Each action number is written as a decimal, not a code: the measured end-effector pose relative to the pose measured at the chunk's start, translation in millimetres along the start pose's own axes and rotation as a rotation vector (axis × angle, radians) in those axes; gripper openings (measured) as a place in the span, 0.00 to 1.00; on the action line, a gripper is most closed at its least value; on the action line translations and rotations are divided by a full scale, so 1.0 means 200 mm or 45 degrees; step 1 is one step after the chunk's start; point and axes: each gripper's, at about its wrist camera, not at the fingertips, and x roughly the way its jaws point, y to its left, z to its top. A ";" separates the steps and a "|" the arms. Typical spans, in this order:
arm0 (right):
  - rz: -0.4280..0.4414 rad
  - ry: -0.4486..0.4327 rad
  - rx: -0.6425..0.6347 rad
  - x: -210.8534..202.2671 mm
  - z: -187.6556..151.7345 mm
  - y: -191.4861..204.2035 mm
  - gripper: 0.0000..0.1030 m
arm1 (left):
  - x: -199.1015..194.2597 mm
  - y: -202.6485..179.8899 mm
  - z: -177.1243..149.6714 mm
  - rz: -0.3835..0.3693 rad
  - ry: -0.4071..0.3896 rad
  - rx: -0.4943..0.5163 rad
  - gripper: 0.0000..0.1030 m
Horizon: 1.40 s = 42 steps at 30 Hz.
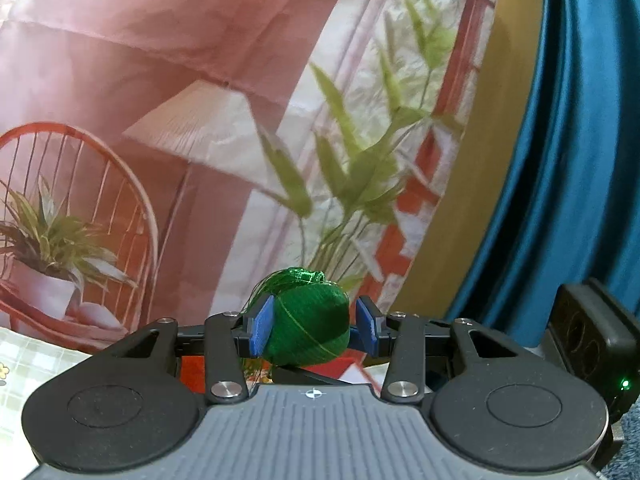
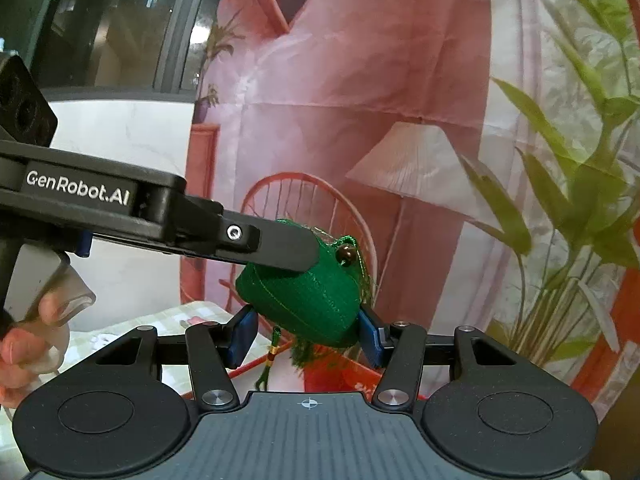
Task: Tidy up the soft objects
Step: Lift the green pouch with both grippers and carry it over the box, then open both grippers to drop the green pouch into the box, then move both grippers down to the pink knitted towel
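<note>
— Where is the soft thing?

— It is a green cushion-like ball (image 2: 304,300) wound with thread, lifted clear of the desk (image 2: 176,320) and caught between both sets of tongs at once. A brown bead (image 2: 346,255) sits near its top, and a green tassel with a gold band (image 2: 269,364) hangs below it.

— How do the right tongs (image 2: 308,334) stand?

— Partly closed, with their blue pads pressed against the lower flanks of the ball.

— And the left tongs (image 1: 314,328)?

— Also partly closed on the same ball. In the left wrist view the blue pad on the left presses the green thread; the pad on the right sits at the ball's edge, and whether it touches I cannot tell. From the right wrist view, a black finger (image 2: 280,246) of the left tongs lies over the top of the ball.

— What is behind?

— A printed backdrop (image 1: 200,80) showing a lamp, a red chair and leafy plants, with a teal curtain (image 1: 580,160) to the right. A hand (image 2: 28,340) grips the left handle.
</note>
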 end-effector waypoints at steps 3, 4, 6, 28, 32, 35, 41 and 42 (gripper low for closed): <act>0.004 0.062 0.004 0.14 -0.04 -0.02 0.48 | 0.10 0.09 -0.03 0.035 0.051 -0.047 0.45; 0.008 0.087 0.009 0.17 -0.06 -0.02 0.48 | 0.11 0.12 -0.06 0.046 0.066 -0.063 0.45; 0.021 0.141 0.024 0.24 -0.10 -0.02 0.48 | 0.15 0.17 -0.09 0.072 0.097 -0.082 0.45; -0.063 0.380 0.117 0.54 -0.24 -0.05 0.53 | 0.33 0.35 -0.23 0.249 0.216 -0.076 0.47; -0.082 0.363 0.113 0.49 -0.23 -0.06 0.53 | 0.29 0.33 -0.22 0.288 0.217 -0.034 0.55; -0.092 0.337 0.130 0.43 -0.21 -0.07 0.57 | 0.24 0.30 -0.21 0.320 0.214 0.002 0.67; -0.126 0.225 0.160 0.22 -0.22 -0.07 0.81 | 0.08 0.20 -0.22 0.411 0.170 0.060 1.00; -0.131 0.193 0.164 0.17 -0.23 -0.07 0.93 | 0.05 0.18 -0.22 0.420 0.158 0.071 1.00</act>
